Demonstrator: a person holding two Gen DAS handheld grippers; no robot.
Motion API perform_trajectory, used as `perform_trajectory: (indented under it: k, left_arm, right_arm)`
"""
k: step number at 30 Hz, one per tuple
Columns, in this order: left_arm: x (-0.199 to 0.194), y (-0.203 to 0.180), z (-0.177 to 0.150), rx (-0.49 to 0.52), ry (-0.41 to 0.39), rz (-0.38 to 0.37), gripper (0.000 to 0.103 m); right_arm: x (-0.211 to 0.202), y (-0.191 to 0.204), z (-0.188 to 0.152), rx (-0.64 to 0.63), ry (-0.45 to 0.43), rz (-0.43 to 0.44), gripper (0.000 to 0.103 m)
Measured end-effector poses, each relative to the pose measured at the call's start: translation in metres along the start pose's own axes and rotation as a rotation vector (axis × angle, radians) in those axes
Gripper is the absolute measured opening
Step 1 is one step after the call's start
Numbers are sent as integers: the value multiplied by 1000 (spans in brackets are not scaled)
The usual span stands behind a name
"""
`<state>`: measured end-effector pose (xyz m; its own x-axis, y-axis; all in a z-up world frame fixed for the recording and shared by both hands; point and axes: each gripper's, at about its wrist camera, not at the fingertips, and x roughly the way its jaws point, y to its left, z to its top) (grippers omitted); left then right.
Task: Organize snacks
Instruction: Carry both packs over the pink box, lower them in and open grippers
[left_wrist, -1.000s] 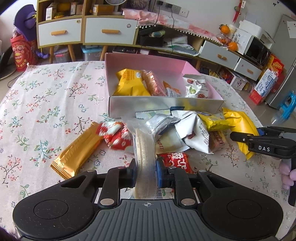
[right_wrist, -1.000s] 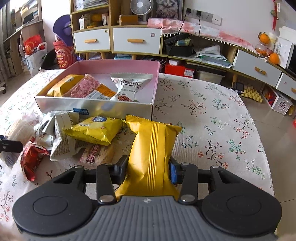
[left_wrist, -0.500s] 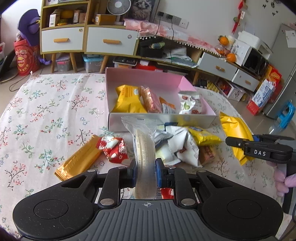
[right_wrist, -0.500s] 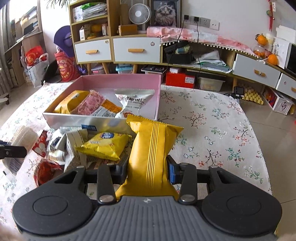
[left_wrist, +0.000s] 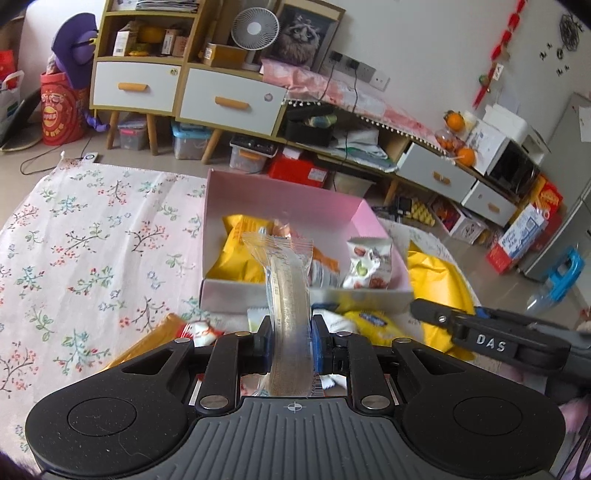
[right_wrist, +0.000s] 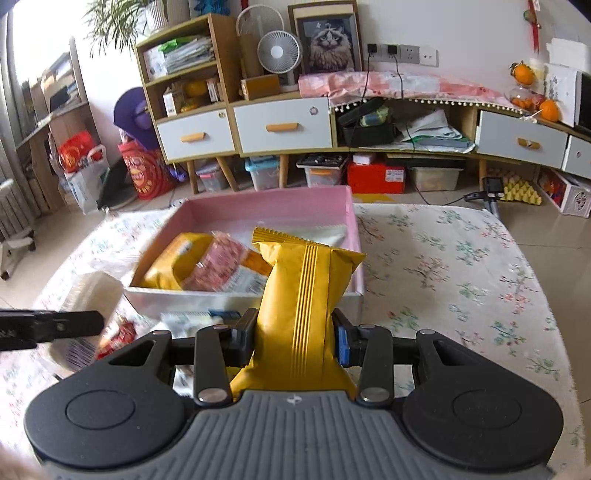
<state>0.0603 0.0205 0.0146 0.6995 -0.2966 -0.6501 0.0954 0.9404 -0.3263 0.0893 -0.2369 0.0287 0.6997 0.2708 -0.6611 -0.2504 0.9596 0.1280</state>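
My left gripper (left_wrist: 291, 341) is shut on a clear-wrapped pale snack bar (left_wrist: 286, 291), held up edge-on in front of the pink box (left_wrist: 280, 195). My right gripper (right_wrist: 295, 338) is shut on a yellow ribbed snack bag (right_wrist: 306, 291), lifted before the same pink box (right_wrist: 258, 208). In the box lie a yellow pack (left_wrist: 238, 247), a pink pack (right_wrist: 218, 264) and a white nut pack (left_wrist: 367, 266). In the left wrist view the right gripper's finger (left_wrist: 476, 334) and its yellow bag (left_wrist: 437, 284) show at right.
Loose snacks lie on the floral tablecloth (left_wrist: 85, 251) in front of the box: a gold bar (left_wrist: 155, 338), a red-and-white pack (left_wrist: 199, 330), a yellow pack (left_wrist: 365, 319). Behind the table stand low cabinets with drawers (right_wrist: 280, 127). The table's right edge (right_wrist: 535, 266) drops to the floor.
Both grippers have risen off the table with their snacks and come closer to the pink box. The loose pile now sits lower and partly hidden behind the grippers.
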Motion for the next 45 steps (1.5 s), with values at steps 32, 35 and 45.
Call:
perform_trajectory:
  k: [32,35,45]
  left_arm:
    - [133,9,92,-105,10,-20,18]
    - [142,7,95,-105,15,-15,18]
    - [146,6,96,-92,-8,11,44]
  right_arm:
    - [90,-2,69,183,8,38,38]
    - [95,-5,69,188,19,17,38]
    - [92,-9,75,210,13,4,58]
